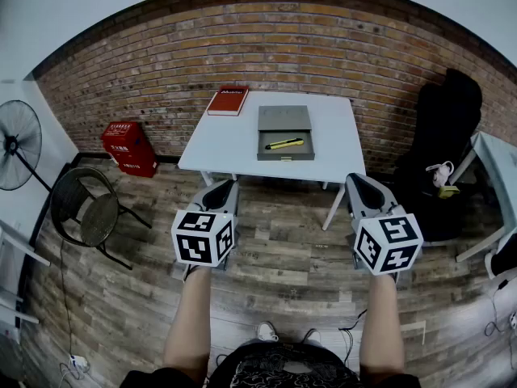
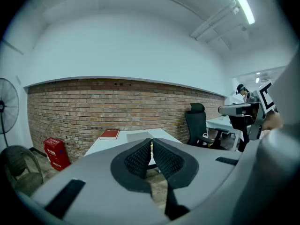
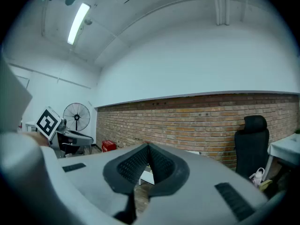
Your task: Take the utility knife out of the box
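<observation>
Left gripper point(image 1: 220, 186) and right gripper point(image 1: 358, 181): jaws closed, empty, well apart from the surface point(image 1: 226, 140). The knife point(image 1: 285, 144) lies flat in the box point(image 1: 275, 154); a shallow pinch could skid it.

An office-like workroom is indicated by a brick wall point(image 1: 266, 47), a white table point(image 1: 226, 144), a black swivel office chair point(image 2: 197, 123), a pedestal fan point(image 1: 16, 144), a ceiling tube light point(image 2: 241, 3) and a wood-plank floor point(image 1: 283, 257)

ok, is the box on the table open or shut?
Open. The box has its lid folded back, and the yellow utility knife lies exposed inside.
</observation>
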Tool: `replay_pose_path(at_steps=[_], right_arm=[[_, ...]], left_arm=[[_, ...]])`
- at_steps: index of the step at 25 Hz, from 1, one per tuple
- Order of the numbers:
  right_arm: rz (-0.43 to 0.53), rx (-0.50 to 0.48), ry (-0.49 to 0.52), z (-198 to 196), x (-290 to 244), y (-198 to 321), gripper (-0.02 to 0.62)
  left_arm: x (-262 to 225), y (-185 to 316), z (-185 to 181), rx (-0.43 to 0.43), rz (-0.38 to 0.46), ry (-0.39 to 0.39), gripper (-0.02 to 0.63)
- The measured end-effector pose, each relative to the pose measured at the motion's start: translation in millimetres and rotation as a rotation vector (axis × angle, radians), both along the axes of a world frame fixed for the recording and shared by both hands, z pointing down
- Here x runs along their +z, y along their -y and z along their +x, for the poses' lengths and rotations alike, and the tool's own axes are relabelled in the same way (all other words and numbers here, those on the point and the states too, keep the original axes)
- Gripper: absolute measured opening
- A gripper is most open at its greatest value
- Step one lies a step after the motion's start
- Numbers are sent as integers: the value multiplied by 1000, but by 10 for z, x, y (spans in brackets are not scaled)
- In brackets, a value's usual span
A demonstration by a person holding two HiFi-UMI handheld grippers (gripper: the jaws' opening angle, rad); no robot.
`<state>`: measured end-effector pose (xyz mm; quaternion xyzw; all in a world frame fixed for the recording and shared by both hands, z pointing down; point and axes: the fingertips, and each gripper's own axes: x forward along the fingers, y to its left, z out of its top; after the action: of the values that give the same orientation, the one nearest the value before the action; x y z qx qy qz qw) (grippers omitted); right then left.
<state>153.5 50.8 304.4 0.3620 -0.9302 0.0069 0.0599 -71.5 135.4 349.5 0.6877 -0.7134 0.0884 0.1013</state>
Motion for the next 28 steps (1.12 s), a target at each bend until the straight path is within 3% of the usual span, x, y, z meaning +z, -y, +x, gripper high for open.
replay_pose_path(at_steps=[4,9,19,28], right_arm=[[-15,20,17,-75,46,-2,20],[-12,31,5,-187,36,1,20],[-19,36,-1,-345,88,61,20],[-40,24,-5,-450,240,395,20]], left_arm=[[44,30,-58,9,-2,30,34],[-16,129,-116,50,45,-25,35],[133,306,-165,104,10,-61,55],[253,639,-256,98,-11,-40,103]])
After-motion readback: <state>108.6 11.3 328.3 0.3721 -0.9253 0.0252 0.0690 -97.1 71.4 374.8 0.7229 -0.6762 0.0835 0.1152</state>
